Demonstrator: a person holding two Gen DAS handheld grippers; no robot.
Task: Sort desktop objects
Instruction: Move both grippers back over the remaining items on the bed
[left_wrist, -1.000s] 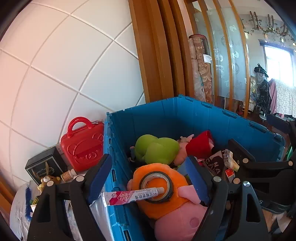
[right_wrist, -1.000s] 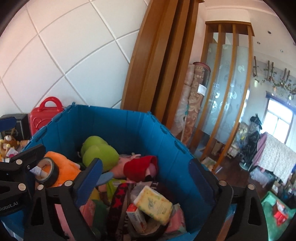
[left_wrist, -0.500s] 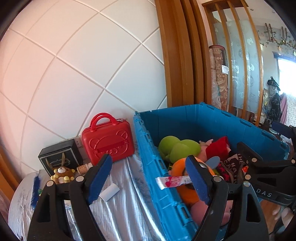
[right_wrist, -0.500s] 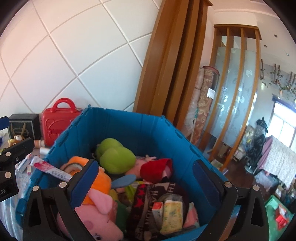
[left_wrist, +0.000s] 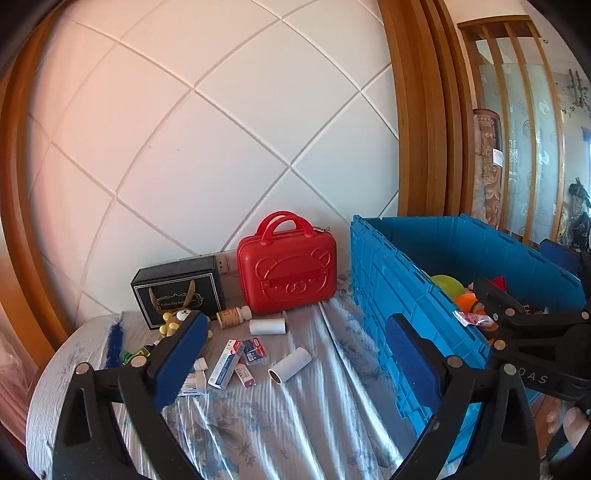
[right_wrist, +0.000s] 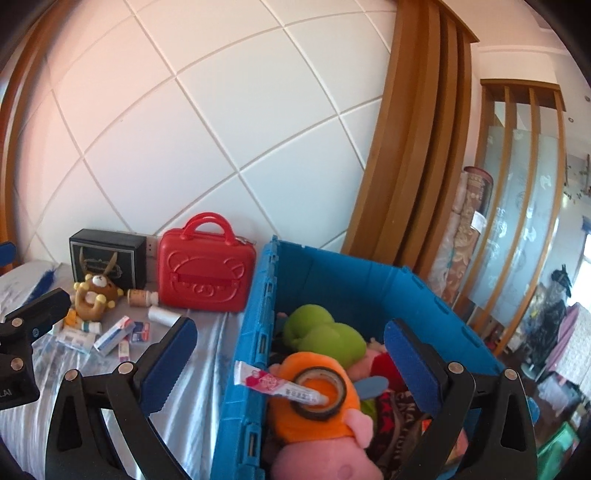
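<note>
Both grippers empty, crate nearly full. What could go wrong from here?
1. The pink tube lies across the blue crate rim, resting on the tape roll; a nudge may tip it out.
2. The small boxes are packed close; the left gripper may pinch two.
3. The white rolls could roll away.

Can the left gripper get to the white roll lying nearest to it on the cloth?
Probably yes. The left gripper is open and empty, and the white roll lies alone on the cloth, with nothing on top or crowding it.
</note>
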